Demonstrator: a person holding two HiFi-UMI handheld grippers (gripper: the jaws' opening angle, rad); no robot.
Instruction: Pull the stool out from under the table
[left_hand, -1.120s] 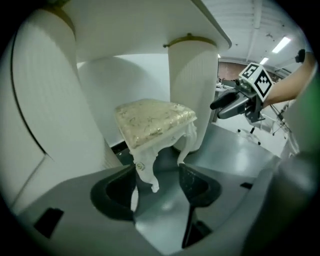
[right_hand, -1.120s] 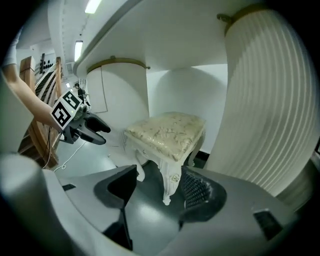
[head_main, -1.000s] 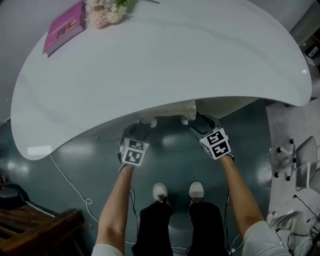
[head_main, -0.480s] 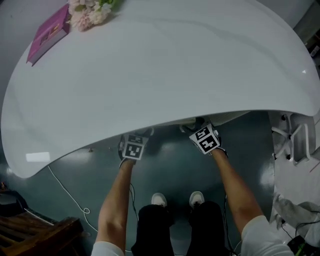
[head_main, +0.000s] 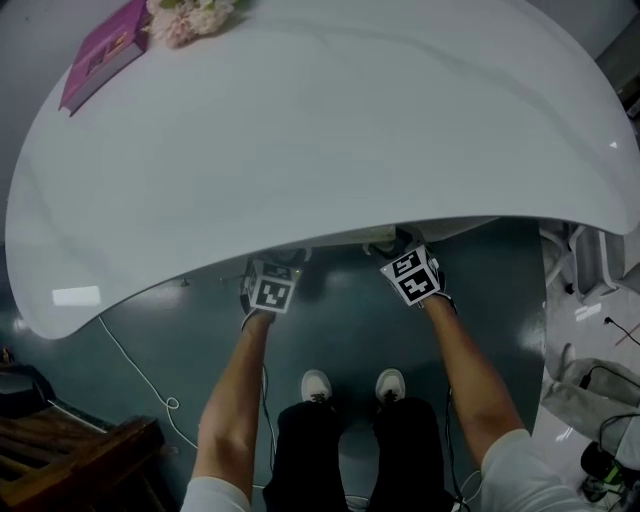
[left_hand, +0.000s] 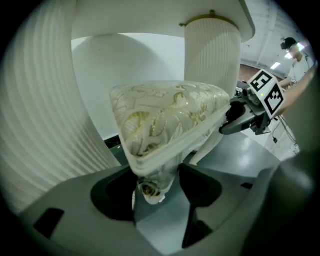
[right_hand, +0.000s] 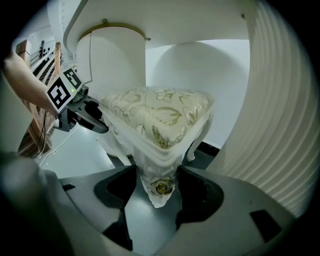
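We have both tools on the stool (left_hand: 170, 117), which sits ahead of them, tucked in under the white table (head_main: 320, 130). From the head view almost all of it is hidden by the tabletop.

The left gripper (left_hand: 156, 190) has the stool's near left corner between its jaws, just at the little gold rosette on the carved leg top. Its jaws are closing around that corner; one pad looks against it, and we cannot be sure the other is pressing yet. The right gripper (right_hand: 159, 192) has the other near corner, and there both jaws sit against its sides in what we judge to be a firm pinch.

What matters for the pull is that the cushioned seat runs forward and away from both grippers, while its near edge spans crosswise from one gripper to the other. The two hands are equally near, one per corner, so neither should lead. The way out lies straight back behind the grippers, toward our feet, over the dark floor (head_main: 340, 330).

A ribbed white column (left_hand: 210, 55) stands beyond the stool's far side, and more ribbed white surface rises outboard of each gripper. We judge that a level, even draw backward would bring the stool clear without swinging it into them.
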